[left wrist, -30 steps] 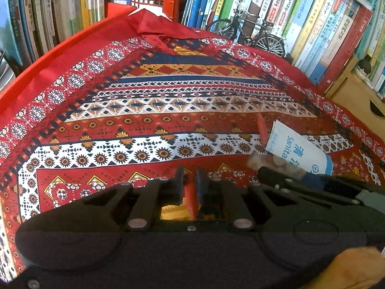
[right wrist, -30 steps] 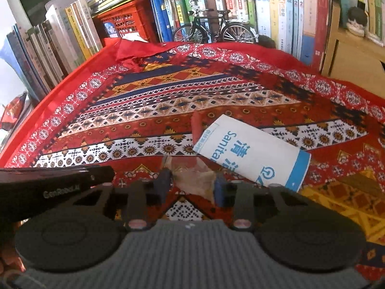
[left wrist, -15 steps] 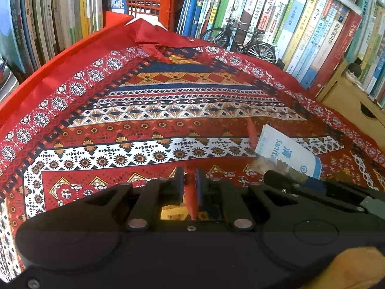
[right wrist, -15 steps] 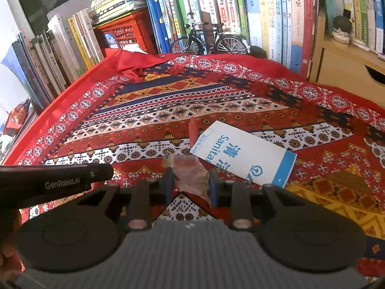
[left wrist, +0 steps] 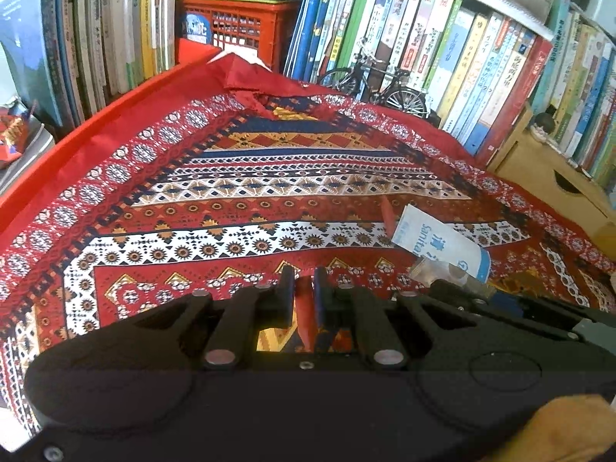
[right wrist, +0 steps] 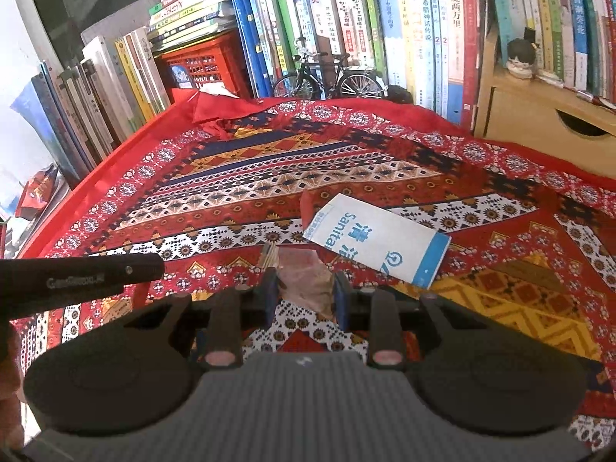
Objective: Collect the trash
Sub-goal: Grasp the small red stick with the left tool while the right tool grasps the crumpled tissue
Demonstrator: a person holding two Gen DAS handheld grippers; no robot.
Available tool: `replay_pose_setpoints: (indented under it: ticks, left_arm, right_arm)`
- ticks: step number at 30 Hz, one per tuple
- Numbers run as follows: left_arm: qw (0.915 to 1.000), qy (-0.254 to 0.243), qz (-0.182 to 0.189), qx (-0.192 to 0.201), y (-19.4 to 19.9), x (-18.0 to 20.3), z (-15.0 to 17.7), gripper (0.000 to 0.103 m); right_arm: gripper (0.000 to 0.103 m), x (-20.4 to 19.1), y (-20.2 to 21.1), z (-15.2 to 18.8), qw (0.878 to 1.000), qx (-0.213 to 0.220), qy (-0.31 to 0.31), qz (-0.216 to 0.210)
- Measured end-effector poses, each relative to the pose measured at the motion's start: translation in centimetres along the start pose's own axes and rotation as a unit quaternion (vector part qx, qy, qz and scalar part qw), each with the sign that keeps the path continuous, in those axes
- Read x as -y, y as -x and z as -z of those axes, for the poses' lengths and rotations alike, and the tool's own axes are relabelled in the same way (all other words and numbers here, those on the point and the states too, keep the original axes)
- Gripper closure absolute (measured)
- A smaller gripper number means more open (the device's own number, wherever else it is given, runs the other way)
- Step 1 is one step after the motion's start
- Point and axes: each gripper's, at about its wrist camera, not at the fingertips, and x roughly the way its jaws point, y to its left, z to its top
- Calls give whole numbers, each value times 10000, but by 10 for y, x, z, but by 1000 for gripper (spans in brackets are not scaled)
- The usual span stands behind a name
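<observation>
My left gripper (left wrist: 304, 283) is shut on a thin red scrap (left wrist: 304, 312) that stands edge-on between its fingers. In the right wrist view my right gripper (right wrist: 304, 285) is shut on a crumpled clear, pinkish wrapper (right wrist: 306, 283). Both hang a little above the patterned red cloth (right wrist: 238, 177). A white and blue paper packet (right wrist: 379, 244) lies flat on the cloth just beyond the right gripper, with a small red piece (right wrist: 308, 206) at its far end. The left wrist view shows the same packet (left wrist: 439, 240) at right and the clear wrapper (left wrist: 439, 271) in front of it.
Rows of upright books (right wrist: 385, 19) ring the cloth at the back and left. A red plastic crate (left wrist: 238, 27) and a model bicycle (right wrist: 327, 77) stand at the back edge. A wooden drawer box (right wrist: 539, 123) is at the right. The left tool's body (right wrist: 77, 277) crosses the right view's left side.
Both grippers have lifted and drawn back from the cloth with their scraps still held. The packet and the cloth now look smaller and farther away. More of the bookshelves shows.
</observation>
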Motion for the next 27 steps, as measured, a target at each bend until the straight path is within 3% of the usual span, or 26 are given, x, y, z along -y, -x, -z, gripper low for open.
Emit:
replay_pose_setpoints:
  ticks: [13, 27]
  left_arm:
    - [9999, -34, -39, 147, 43, 2, 21, 93]
    - [9993, -290, 187, 153, 96, 10, 43, 93]
  right_arm:
    - [68, -7, 30, 10, 9999, 105, 26, -104]
    - [68, -16, 92, 30, 9987, 499, -118, 81]
